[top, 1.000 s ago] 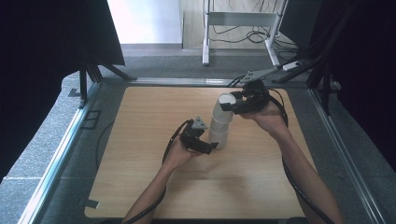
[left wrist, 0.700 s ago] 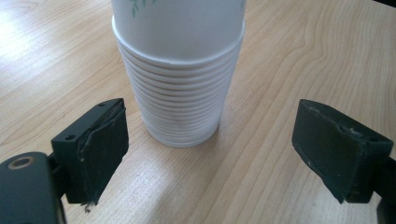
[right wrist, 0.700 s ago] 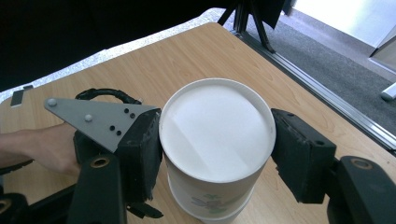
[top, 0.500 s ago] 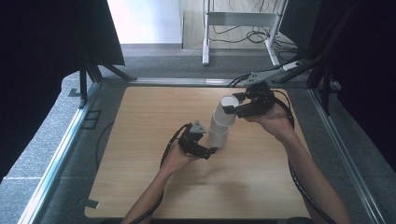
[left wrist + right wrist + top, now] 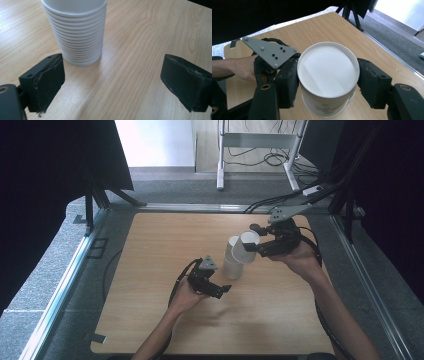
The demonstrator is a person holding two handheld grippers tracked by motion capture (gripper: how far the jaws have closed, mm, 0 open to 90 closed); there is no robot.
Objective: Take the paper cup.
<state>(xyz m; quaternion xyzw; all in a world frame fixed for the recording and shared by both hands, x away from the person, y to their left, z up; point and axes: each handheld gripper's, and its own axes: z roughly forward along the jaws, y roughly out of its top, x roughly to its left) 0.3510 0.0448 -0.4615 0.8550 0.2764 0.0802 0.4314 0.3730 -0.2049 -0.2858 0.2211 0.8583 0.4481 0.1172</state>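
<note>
Lifting one paper cup (image 5: 246, 248) off the cup stack (image 5: 232, 261), my right gripper (image 5: 254, 240) now pinches it tilted, base facing my camera. My left gripper's (image 5: 220, 290) jaws have just been opening, empty; the stack stands upright on the bench (image 5: 150, 245).

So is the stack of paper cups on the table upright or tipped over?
Upright: the stack of paper cups stands mouth-down on the table.

A white paper cup (image 5: 246, 246) is held tilted, bottom-up, above the upside-down stack of cups (image 5: 232, 259) standing mid-tabletop.
</note>
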